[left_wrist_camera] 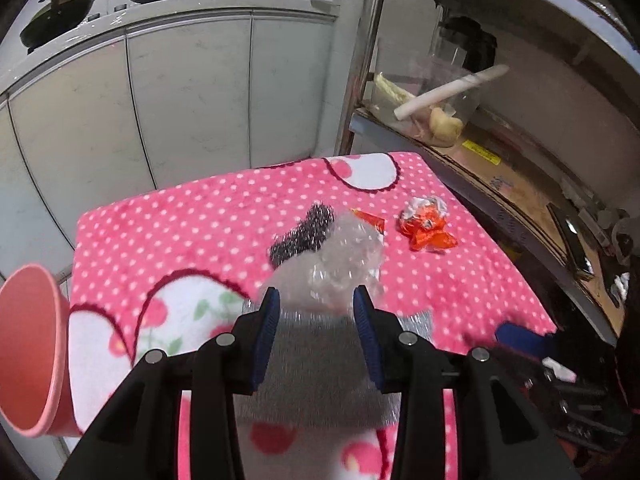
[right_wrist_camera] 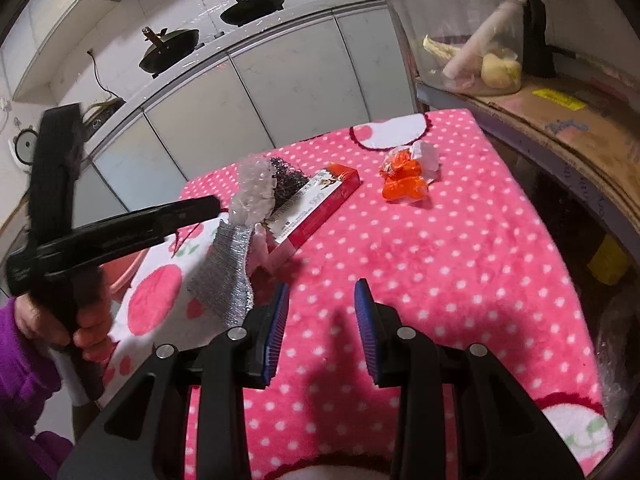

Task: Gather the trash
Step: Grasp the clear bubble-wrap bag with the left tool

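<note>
Trash: silver-and-clear wrapper point(right_wrist_camera: 236, 248) pinched in left gripper point(left_wrist_camera: 316, 300), raised over pink dotted cloth point(right_wrist_camera: 440, 260) — red box point(right_wrist_camera: 316, 208) and orange wrapper point(right_wrist_camera: 404, 180) lying beyond on that cloth. Right gripper point(right_wrist_camera: 322, 300) parted, unloaded, above same cloth — pink bin point(left_wrist_camera: 32, 348) at its left edge.

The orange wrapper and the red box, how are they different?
The orange wrapper is crumpled into a lump; the red box is long, flat and straight-edged. The wrapper lies alone, while the box has a dark scrubber against its far side. Both rest on the pink dotted cloth.
</note>
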Tool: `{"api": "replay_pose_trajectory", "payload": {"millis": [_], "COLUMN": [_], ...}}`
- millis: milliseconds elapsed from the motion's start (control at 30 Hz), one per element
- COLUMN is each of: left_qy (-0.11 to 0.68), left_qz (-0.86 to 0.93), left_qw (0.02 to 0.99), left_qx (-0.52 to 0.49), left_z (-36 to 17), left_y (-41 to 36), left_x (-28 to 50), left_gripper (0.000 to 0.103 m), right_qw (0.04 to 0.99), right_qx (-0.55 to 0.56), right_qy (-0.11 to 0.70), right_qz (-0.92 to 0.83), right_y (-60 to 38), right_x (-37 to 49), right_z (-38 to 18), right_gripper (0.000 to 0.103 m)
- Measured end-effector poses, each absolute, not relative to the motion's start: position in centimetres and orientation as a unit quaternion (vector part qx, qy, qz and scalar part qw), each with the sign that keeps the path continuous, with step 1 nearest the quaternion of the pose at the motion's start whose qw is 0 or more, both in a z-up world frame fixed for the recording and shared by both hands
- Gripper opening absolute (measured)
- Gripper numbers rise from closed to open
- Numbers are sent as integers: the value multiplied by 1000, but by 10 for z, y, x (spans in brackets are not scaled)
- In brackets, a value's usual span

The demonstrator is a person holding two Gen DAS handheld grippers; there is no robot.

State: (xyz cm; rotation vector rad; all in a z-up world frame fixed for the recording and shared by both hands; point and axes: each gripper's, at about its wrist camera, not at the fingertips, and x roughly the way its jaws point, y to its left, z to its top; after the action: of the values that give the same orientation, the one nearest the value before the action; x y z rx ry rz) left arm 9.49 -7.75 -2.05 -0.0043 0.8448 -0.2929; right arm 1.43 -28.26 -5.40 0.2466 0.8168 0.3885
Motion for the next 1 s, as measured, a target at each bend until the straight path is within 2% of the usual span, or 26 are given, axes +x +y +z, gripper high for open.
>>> {"api": "replay_pose_trajectory", "payload": {"millis": [200, 300, 467, 533, 600, 767, 1000], "left_qy": [400, 390, 404, 402, 402, 393, 370], "left_qz": [-154, -151, -141, -143, -146, -148, -152], "left_qw": [904, 908, 903, 904, 903, 908, 915], "left_qx": [2, 27, 36, 33, 27, 12, -57], "left_z": [-9, -5, -16, -19, -21, -18, 7], "left_y": [-95, -107, -116, -116, -113, -108, -76], "left_x": [113, 119, 132, 131, 129, 120, 92], "left_gripper": [38, 46, 45, 43, 32, 18, 15], "right_qw": [888, 886, 888, 888, 888, 885, 887], "right_qx": [123, 128, 123, 125, 127, 133, 128], "right_qy": [399, 403, 400, 400, 400, 401, 392], "right_qz": [191, 190, 190, 190, 190, 195, 208], "right_y": [-285, -287, -290, -291, -291, -287, -276], "right_x": [25, 30, 35, 36, 37, 34, 21], "right_z": [-59, -61, -60, -60, -61, -60, -48], "right_gripper": [35, 35, 35, 35, 35, 35, 35]}}
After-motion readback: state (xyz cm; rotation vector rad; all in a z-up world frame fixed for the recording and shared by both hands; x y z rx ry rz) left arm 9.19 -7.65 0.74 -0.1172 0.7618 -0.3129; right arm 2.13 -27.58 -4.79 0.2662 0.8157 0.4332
